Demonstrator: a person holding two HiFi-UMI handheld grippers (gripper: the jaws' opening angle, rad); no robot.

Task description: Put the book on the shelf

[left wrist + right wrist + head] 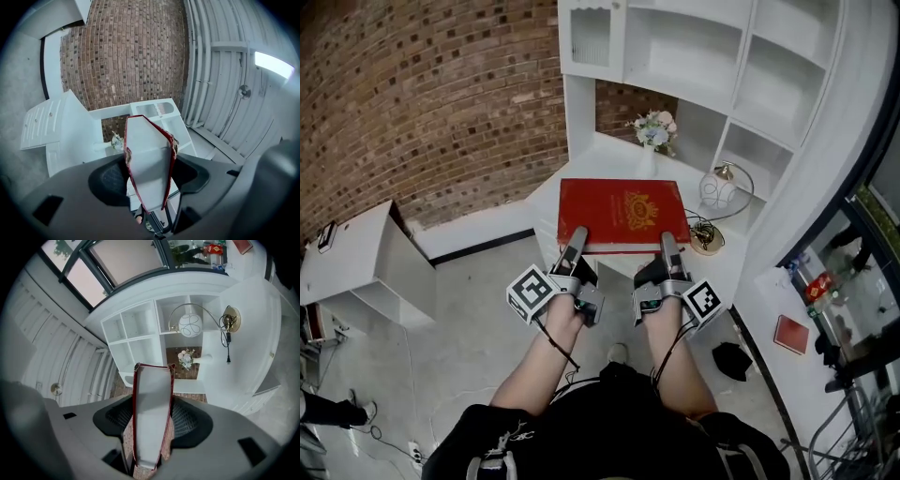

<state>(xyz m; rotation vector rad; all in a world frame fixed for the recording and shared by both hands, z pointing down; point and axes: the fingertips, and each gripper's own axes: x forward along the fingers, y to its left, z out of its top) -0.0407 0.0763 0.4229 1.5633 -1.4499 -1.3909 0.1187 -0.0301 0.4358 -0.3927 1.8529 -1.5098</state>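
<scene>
A large red book [623, 214] with a gold emblem lies flat over the white corner desk [546, 192], gripped at its near edge from both sides. My left gripper [575, 240] is shut on the near left part, my right gripper [668, 246] on the near right part. In the left gripper view the book's [149, 161] white page edge and red covers stand between the jaws of the left gripper [149, 180], pads against both covers. The right gripper view shows the same: the book [151, 408] fills the gap of the right gripper [151, 423].
A white shelf unit [694, 56] with open compartments rises behind the desk. A flower vase [654, 133] stands just beyond the book, a round lamp [719, 187] with a cable at its right. A white cabinet [356, 267] stands left; a small red book [791, 334] lies on the right counter.
</scene>
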